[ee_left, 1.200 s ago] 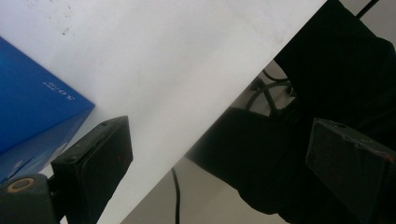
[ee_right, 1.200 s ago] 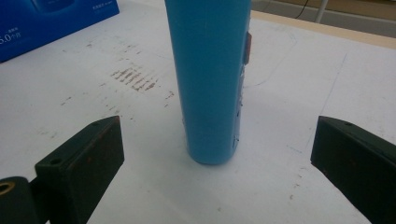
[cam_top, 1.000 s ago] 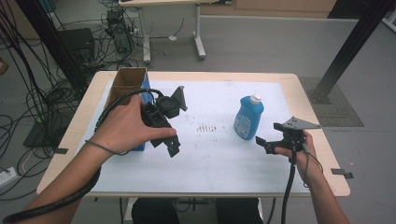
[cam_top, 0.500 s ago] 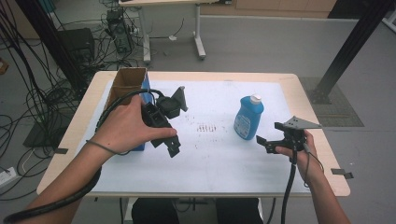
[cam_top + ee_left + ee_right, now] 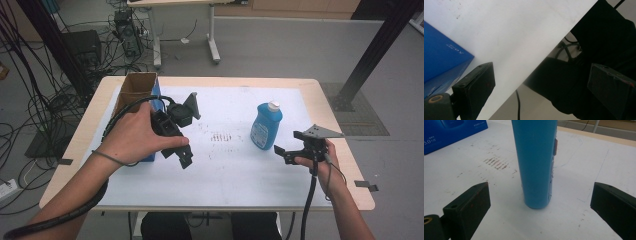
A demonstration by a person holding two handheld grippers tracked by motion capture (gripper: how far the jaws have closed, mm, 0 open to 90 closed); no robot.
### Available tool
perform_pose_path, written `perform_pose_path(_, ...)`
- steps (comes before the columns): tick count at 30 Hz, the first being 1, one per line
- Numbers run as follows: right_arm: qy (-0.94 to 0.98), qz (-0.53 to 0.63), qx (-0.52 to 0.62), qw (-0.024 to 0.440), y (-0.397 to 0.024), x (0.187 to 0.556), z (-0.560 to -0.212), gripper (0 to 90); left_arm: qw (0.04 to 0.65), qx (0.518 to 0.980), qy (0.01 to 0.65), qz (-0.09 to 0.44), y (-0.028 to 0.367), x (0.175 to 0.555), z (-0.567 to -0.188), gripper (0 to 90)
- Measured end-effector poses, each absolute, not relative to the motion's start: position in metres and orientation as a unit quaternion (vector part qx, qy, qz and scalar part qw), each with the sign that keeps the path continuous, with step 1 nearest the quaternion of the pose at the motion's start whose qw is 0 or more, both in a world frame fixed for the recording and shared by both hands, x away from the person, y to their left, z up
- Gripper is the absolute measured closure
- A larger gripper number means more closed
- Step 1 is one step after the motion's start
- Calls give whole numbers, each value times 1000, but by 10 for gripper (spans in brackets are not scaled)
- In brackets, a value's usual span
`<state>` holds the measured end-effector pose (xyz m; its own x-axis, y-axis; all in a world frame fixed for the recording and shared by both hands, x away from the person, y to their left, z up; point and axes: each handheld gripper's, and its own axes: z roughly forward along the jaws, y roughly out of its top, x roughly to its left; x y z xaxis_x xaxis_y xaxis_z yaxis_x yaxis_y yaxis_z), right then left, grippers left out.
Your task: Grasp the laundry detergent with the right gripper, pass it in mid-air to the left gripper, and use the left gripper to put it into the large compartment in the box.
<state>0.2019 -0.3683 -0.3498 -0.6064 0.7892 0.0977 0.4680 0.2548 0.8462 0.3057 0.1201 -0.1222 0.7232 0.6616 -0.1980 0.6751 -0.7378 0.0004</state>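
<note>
A: What's nearest my right gripper [image 5: 539, 212]?

B: Its jaws stand wide apart, empty. The blue bottle [image 5: 535, 162] stands upright dead ahead between them, on the white table sheet [image 5: 235, 170].

A: And the left gripper [image 5: 175, 131]?

B: Spread too, holding nothing, beside the blue box [image 5: 441, 62], farther off. Nothing blocks the right.

A white sheet [image 5: 235, 165] covers most of the wooden table [image 5: 345, 125], with brownish smudges [image 5: 220, 137] near its middle. Beyond the table, on the grey floor [image 5: 280, 45], stand another table's legs [image 5: 214, 37] and tangled black cables [image 5: 45, 100] (thickest at the left).
</note>
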Motion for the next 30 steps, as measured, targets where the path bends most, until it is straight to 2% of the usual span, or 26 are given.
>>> perform_pose_path(30, 771, 456, 409, 176, -366, 203, -351, 22, 38, 927, 362, -93, 123, 306, -123, 76)
